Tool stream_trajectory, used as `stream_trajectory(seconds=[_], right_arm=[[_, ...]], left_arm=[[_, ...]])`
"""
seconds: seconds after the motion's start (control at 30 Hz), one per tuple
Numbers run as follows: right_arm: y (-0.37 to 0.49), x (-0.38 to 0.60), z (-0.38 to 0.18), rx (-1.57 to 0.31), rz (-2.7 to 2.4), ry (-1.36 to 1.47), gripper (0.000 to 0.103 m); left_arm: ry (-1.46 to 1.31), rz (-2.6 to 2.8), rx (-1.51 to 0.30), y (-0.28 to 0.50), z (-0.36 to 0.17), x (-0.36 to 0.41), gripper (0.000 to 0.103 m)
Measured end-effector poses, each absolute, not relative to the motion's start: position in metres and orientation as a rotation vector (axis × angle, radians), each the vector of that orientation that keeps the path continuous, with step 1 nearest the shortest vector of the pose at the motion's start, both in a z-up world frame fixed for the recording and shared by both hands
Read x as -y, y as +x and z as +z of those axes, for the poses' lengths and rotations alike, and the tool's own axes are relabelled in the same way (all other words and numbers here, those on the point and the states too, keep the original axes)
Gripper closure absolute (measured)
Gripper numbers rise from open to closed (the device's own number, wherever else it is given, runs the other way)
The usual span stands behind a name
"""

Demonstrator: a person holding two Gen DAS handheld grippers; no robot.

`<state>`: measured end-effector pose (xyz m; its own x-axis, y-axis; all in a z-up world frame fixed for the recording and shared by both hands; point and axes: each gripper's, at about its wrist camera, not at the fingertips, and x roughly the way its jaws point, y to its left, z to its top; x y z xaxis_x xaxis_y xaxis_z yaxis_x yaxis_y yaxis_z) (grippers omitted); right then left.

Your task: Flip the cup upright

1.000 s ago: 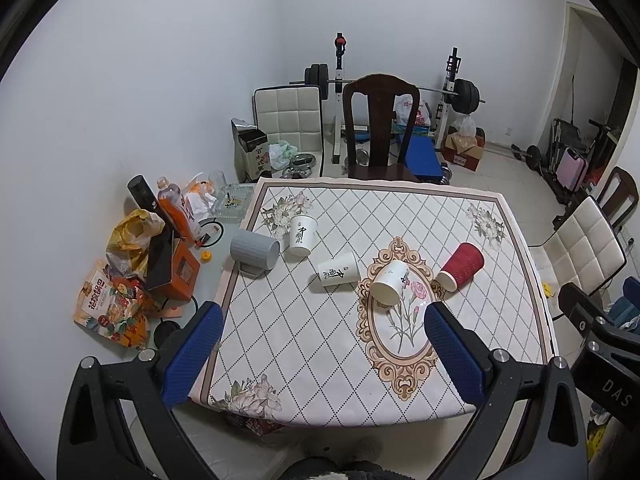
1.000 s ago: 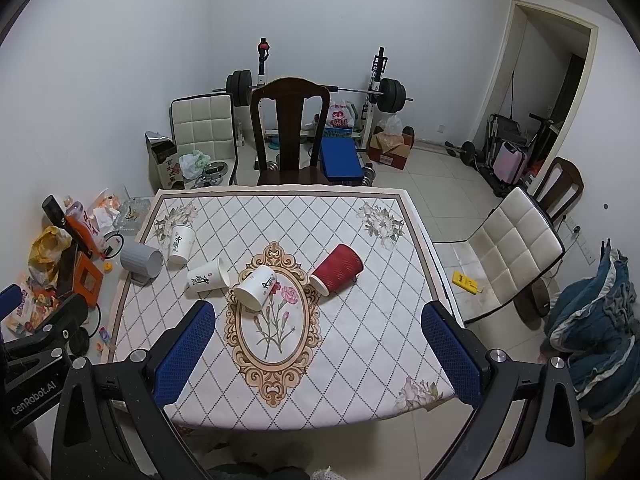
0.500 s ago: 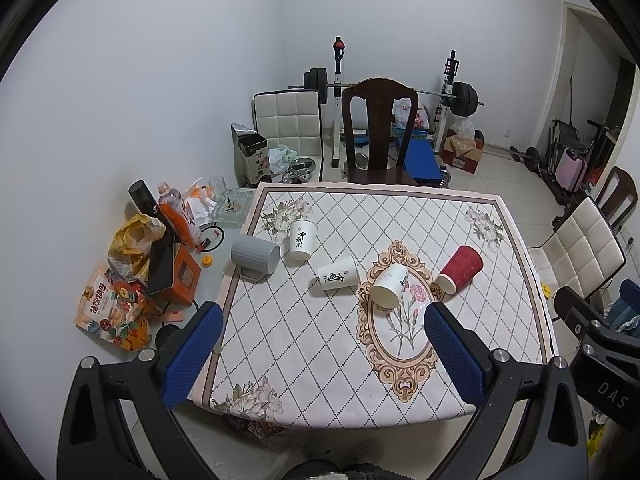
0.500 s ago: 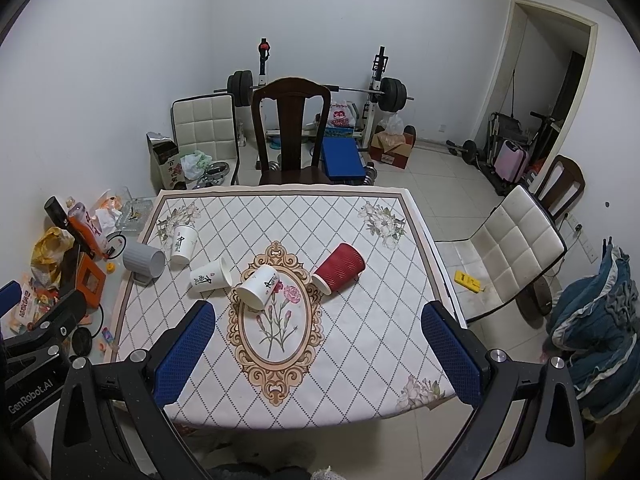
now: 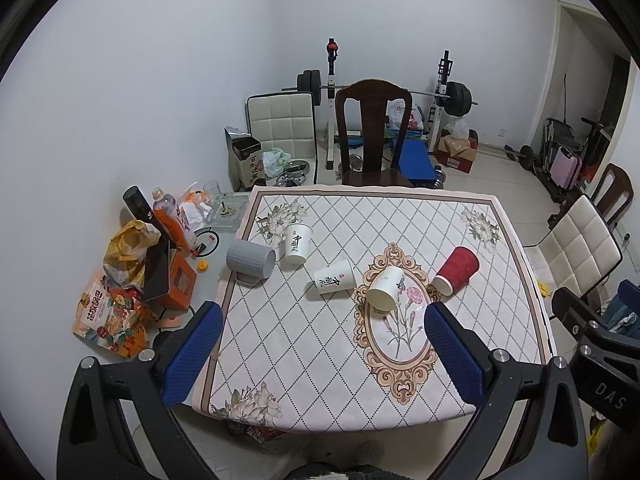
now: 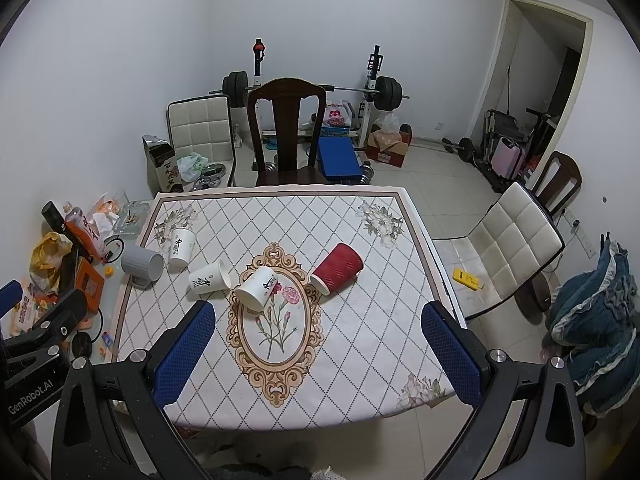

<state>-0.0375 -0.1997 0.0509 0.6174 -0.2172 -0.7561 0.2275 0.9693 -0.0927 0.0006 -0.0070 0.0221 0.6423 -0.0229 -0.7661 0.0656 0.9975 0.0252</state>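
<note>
The red cup (image 6: 338, 268) lies on its side right of the surface's (image 6: 360, 340) floral medallion, mouth toward the near left. Both claws, left claw (image 5: 324, 356) and right claw (image 6: 318, 354), hang wide and empty, well short. Approach with the right, pinch the ribbed wall mid-body, then rotate mouth-up.

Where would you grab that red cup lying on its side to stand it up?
Across its ribbed wall, near the middle. The red cup lies on its side on the tablecloth, open rim toward the near left and closed base toward the far right. The open right hand-held gripper could probably come down from above, one finger on each side of the wall, then tip the base down.
</note>
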Motion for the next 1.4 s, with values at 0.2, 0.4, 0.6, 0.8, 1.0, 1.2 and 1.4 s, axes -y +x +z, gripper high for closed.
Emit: stream_trajectory(seconds=[0.2,0.4,0.6,0.8,1.0,1.2,1.4], right_arm=[[-0.036,0.200,0.045,-0.882,-0.266,0.032,0.000],[-0.024,0.210,0.013,-0.952,-0.312,0.100,0.000],[-0.008,0.240,-0.055,-1.074,-0.426,0.166,0.000],[0.009,0.298,-0.134,-1.214,-0.520,0.226,0.000],[0.040,0.362,-0.202,-1.314,-0.548,0.280,0.000],[0.075,0.413,-0.254,-1.412,-0.536,0.298,0.000],[0.104,0.450,-0.295,-1.484,-0.526,0.326,0.000]], left_arm=[[0.059,-0.067,-0.880,0.003,0.015,0.009,0.000],[0.072,-0.082,-0.933,0.025,-0.016,0.008,0.000],[0.128,-0.113,-1.014,0.056,-0.070,0.024,0.000],[0.222,-0.150,-1.137,0.093,-0.130,0.075,0.000],[0.334,-0.165,-1.218,0.135,-0.180,0.141,0.000],[0.436,-0.197,-1.276,0.175,-0.220,0.204,0.000],[0.509,-0.240,-1.309,0.206,-0.251,0.254,0.000]])
